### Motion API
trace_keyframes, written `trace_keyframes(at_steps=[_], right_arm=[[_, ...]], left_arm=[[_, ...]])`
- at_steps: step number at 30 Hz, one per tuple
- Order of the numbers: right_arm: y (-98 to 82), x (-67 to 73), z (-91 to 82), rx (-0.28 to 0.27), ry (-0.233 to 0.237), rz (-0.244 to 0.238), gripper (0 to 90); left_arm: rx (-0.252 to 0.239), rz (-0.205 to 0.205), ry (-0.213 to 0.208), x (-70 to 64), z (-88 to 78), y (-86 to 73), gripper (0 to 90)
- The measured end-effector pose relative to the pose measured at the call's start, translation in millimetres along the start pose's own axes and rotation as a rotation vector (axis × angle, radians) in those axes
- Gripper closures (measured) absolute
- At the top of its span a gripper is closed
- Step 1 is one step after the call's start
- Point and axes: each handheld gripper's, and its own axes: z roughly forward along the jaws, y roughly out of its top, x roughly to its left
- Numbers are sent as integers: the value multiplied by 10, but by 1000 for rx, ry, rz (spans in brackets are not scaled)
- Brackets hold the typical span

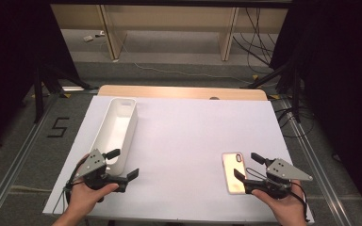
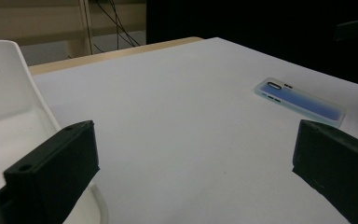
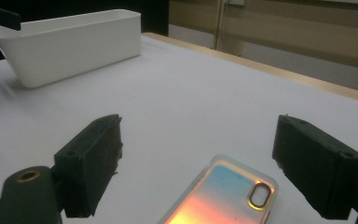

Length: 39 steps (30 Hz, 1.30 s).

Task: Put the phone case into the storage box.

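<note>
Bin (image 1: pixel 119 127): one, long white glossy plastic, rounded corners, at 9 o'clock on white matte table (image 1: pixel 188 136). Left gripper (image 1: pixel 122 165) sat at bin's near end, jaws wide apart, gripping nothing. One phone case (image 1: pixel 235 172), flat, translucent rim, iridescent back, at 4 o'clock. Right gripper (image 1: pixel 248 165) spread wide, empty, jaws straddling case's near end.

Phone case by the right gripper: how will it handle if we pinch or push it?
The phone case lies flat and looks thin, so probably light and somewhat flexible. Its glossy surface may slip between the fingers. On the smooth white table cover it would likely slide rather than tip; a grasp probably needs an edge.
</note>
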Motion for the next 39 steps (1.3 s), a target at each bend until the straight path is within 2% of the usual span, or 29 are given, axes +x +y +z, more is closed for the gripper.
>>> trace_keyframes(at_steps=[4, 5, 9, 12, 15, 17, 21, 23, 25, 26, 31, 33, 35, 36, 37, 39], right_arm=[[-5, -7, 9, -13, 6, 9, 169], [1, -11, -5, 3, -6, 12, 170], [0, -12, -6, 0, -12, 16, 175], [3, -51, -13, -6, -40, 10, 208], [9, -97, -19, -3, -87, 8, 301], [13, -133, -21, 19, -94, 37, 380], [14, -218, -20, 95, -112, 52, 656], [10, -272, -14, 156, -128, 46, 779], [-1, -317, -1, 215, -139, 61, 892], [-11, -333, 17, 227, -149, 84, 900], [-41, -421, 86, 341, -157, 134, 900], [-58, -451, 124, 374, -167, 145, 900], [-84, -476, 146, 411, -162, 134, 900], [-80, -446, 150, 450, -162, 191, 900], [-101, -460, 161, 468, -155, 169, 900], [-115, -455, 168, 517, -141, 184, 900]], left_arm=[[1, 2, 0, 0, 4, -2, 0], [1, -3, 3, -1, -2, -4, 0], [-2, -8, 0, 2, -12, -5, 0], [-1, -3, -2, -11, -20, 1, 0], [-2, 1, -9, -20, -35, -3, 0], [0, 6, -8, -15, -48, -4, 3], [-5, 8, -5, -17, -59, 3, 5], [-4, 7, -8, -21, -53, 2, 7], [0, 6, -8, -27, -50, 3, 7], [0, 10, -9, -28, -49, 4, 8], [-2, 5, -9, -29, -50, 3, 10], [-9, 6, -15, -24, -47, 2, 11], [-5, 5, -10, -28, -56, 4, 11], [-5, 6, -11, -28, -55, 4, 11], [-8, 9, -14, -26, -52, 4, 11], [-9, 6, -16, -27, -47, 3, 11]])
